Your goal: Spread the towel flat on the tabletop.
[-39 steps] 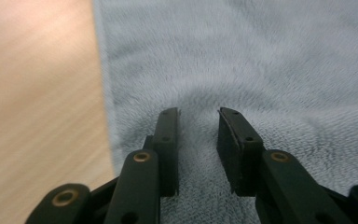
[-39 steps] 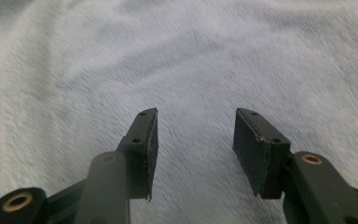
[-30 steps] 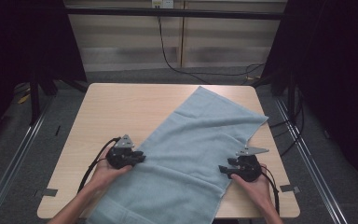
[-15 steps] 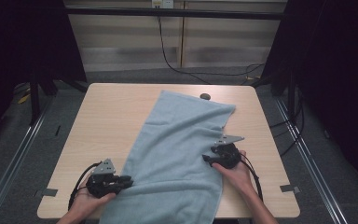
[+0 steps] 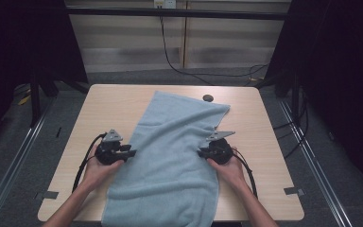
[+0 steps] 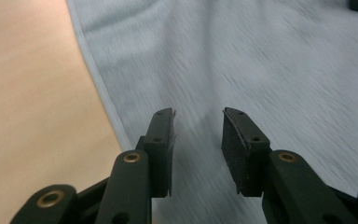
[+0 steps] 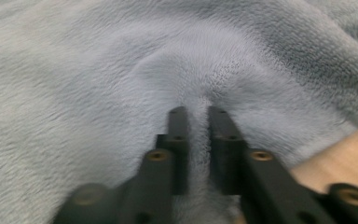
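The pale blue terry-cloth towel (image 5: 170,165) lies lengthwise down the middle of the light wooden table (image 5: 108,101), its near end hanging over the front edge, and both hands are working its long sides. To do this well, each side wants a firm pinch right at the hem, taken level with the other, so the cloth moves evenly rather than bunching. The right gripper (image 7: 196,114) has just been closing and now nips a raised ridge of towel between its jaws, pile puckering around them. The left gripper (image 6: 198,122) has just been opening; its jaws stand apart above the cloth beside the hem, clasping nothing yet.
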The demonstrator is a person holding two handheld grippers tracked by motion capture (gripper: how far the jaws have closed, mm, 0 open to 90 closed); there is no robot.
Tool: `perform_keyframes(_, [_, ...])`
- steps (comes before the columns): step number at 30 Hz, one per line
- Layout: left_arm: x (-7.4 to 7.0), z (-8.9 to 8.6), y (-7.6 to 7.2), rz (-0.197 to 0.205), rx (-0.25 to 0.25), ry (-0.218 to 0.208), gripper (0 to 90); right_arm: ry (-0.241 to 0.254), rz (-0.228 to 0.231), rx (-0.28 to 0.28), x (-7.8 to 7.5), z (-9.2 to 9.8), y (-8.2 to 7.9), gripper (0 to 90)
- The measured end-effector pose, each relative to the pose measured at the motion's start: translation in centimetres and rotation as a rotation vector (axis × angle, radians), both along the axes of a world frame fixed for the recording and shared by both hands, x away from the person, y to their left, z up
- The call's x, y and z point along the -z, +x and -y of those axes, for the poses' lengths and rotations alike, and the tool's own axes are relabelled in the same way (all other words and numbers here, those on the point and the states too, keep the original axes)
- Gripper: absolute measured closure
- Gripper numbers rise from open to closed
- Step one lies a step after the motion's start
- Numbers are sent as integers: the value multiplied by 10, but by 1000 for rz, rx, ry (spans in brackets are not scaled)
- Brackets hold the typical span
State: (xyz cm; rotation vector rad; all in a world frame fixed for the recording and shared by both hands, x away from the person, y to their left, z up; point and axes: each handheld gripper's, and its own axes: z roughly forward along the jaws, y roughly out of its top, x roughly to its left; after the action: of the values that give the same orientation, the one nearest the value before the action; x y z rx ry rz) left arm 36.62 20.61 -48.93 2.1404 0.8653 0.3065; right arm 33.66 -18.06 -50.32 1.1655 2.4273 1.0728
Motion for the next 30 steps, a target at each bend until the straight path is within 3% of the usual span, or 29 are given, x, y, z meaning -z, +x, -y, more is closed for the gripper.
perform_keyframes(3, [9,8,8,-22,5,13,634,20,-30,-18,-2,-3,-11,857])
perform_keyframes(4, [12,9,7,-30,13,32,630,9,-16,-38,-5,-5,-18,858])
perform_keyframes(6, [15,10,1,-4,20,30,616,10,-11,-45,-11,-3,-27,858])
perform_keyframes(7, [14,10,-2,-10,33,25,609,7,-8,-42,-14,0,-32,858])
perform_keyframes(12, [15,10,-29,-41,102,-17,600,14,-10,-3,-13,29,-55,854])
perform_keyframes(13, [14,11,-36,-30,122,-2,601,9,-9,0,-13,34,-60,852])
perform_keyframes(15, [14,13,-49,-18,142,13,600,9,-16,2,-13,37,-66,844])
perform_keyframes(19, [13,10,-70,-49,159,-13,596,7,-17,-13,-11,41,-83,822])
perform_keyframes(22, [12,4,-83,-95,166,-48,595,0,-32,-23,-8,42,-94,802])
perform_keyframes(25, [10,-2,-98,-113,186,-48,590,-3,-39,-50,-8,41,-105,779])
perform_keyframes(27, [9,-4,-100,-135,198,-56,556,15,-49,-63,-10,40,-112,743])
perform_keyframes(30, [3,-5,-87,-118,176,-76,525,86,-43,-58,-17,45,-110,672])
